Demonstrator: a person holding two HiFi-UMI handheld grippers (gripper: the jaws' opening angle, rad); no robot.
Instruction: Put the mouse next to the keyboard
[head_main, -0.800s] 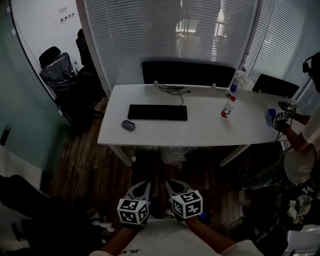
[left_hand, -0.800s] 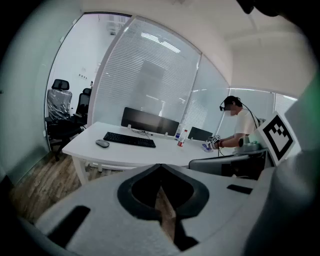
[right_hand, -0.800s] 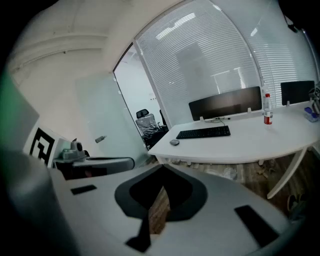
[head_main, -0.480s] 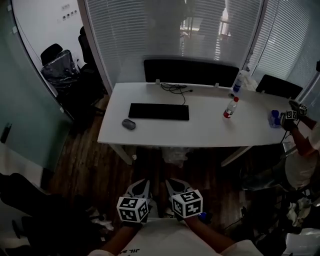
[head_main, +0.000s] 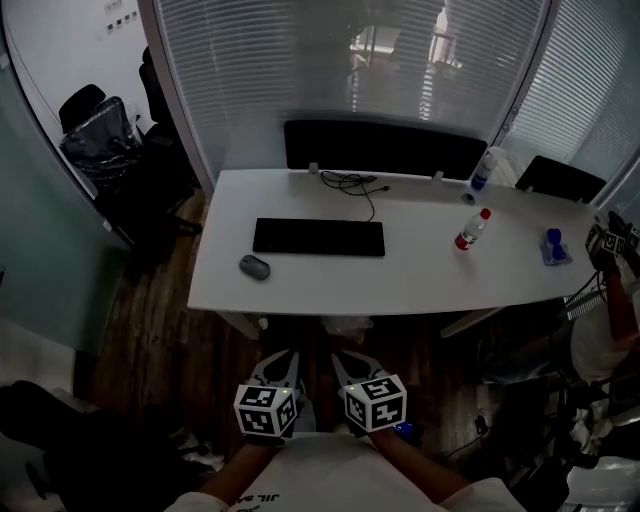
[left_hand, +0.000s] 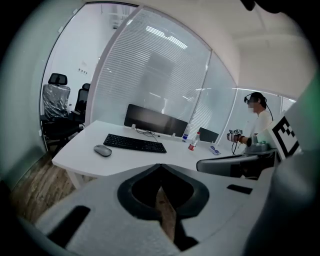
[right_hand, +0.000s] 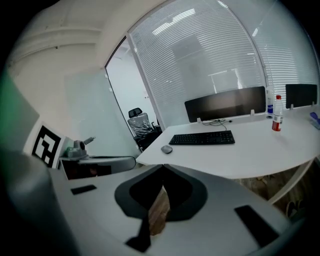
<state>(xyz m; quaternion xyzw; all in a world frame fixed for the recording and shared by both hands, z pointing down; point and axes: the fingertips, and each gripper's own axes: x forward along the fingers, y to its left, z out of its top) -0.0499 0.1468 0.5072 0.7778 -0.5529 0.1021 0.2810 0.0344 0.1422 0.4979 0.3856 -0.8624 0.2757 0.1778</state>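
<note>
Standing back from the tabletop's (head_main: 420, 275) near edge, the operator is holding both tools low over the wooden floor (head_main: 160, 330). The left tool (head_main: 284, 358) is showing its jaws clenched tip to tip, with nothing between them. The right tool (head_main: 344, 358) is likewise sitting clenched and empty. Neither tool is touching anything.

The mouse (head_main: 254, 266) is lying near the tabletop's front left corner, just off the keyboard's (head_main: 318, 237) near left corner and apart from it. The keyboard is lying parallel to the near edge, left of centre. A dark screen (head_main: 385, 148) is standing along the far edge, with a cable (head_main: 350, 180) coiling in front of it. A red-capped bottle (head_main: 472, 230) is standing upright towards the right end.
</note>
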